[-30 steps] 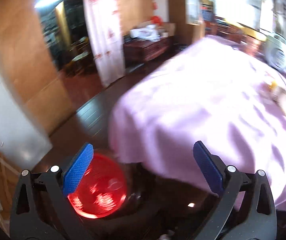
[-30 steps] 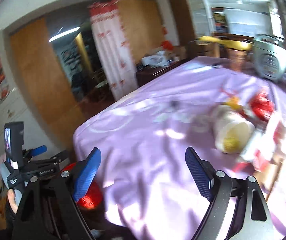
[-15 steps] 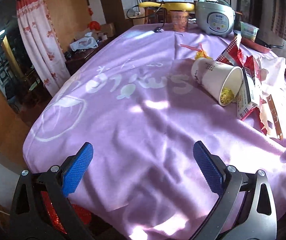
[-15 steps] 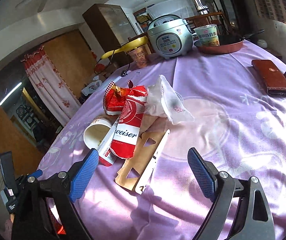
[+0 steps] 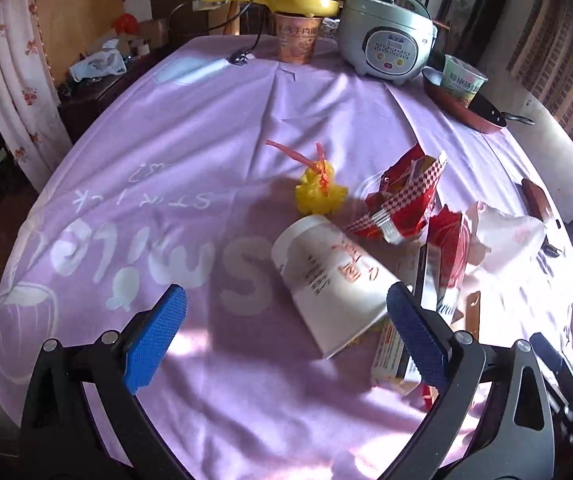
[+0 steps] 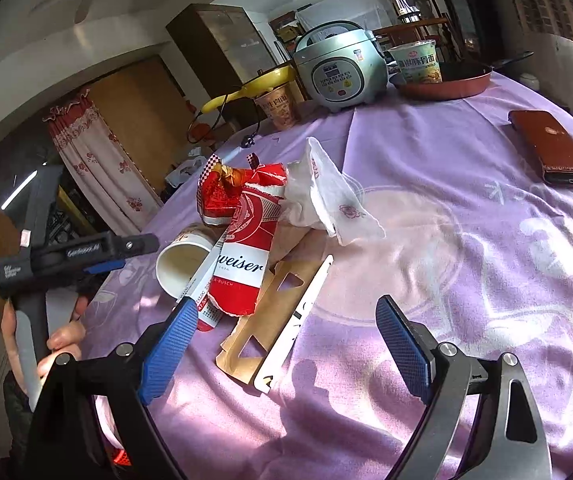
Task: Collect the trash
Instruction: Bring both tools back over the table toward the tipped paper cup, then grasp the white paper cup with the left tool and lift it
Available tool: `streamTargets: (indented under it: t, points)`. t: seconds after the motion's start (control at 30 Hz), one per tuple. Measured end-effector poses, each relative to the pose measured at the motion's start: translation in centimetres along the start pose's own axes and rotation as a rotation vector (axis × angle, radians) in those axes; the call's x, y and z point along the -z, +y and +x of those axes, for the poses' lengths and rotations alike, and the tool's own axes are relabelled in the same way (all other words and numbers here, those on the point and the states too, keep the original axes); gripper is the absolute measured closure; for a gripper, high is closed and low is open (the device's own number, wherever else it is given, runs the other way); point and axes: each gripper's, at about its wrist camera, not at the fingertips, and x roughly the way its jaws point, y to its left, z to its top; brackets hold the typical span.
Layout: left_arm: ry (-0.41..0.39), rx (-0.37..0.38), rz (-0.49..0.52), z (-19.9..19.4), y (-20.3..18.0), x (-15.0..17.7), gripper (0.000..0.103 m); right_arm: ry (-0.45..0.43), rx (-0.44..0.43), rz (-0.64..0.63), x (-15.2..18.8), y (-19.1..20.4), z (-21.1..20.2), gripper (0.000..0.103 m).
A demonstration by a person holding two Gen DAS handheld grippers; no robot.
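Both hand-held grippers hang spread and empty above the worktop (image 5: 206, 128), which wears a lilac cloth. The left hand-held gripper (image 5: 286, 334) faces a white paper cup (image 5: 334, 280) lying on its side, mouth toward the near right; the cup's rim sits just beside the right fingertip. Beyond the cup lie a yellow tuft with orange ribbon (image 5: 320, 192) and a red checked wrapper (image 5: 402, 200). The right hand-held gripper (image 6: 286, 344) hovers over a brown cardboard cutout (image 6: 270, 312) and a white strip (image 6: 298, 320). A torn red beer carton (image 6: 246, 256) leans on the cup, touching a crumpled white napkin (image 6: 326, 196). At the far edge stand a rice cooker (image 6: 338, 68), noodle cups and a red pan (image 6: 446, 80). A brown phone case (image 6: 546, 148) lies well apart, right.
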Motion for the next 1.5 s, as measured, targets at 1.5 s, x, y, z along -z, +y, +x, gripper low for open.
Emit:
streamTargets:
  t: [1.5]
  points:
    - [-0.293, 0.007, 0.000, -7.8, 2.2, 7.2, 0.043, 0.052, -0.028, -0.019, 0.4, 2.2, 1.3, 0.016]
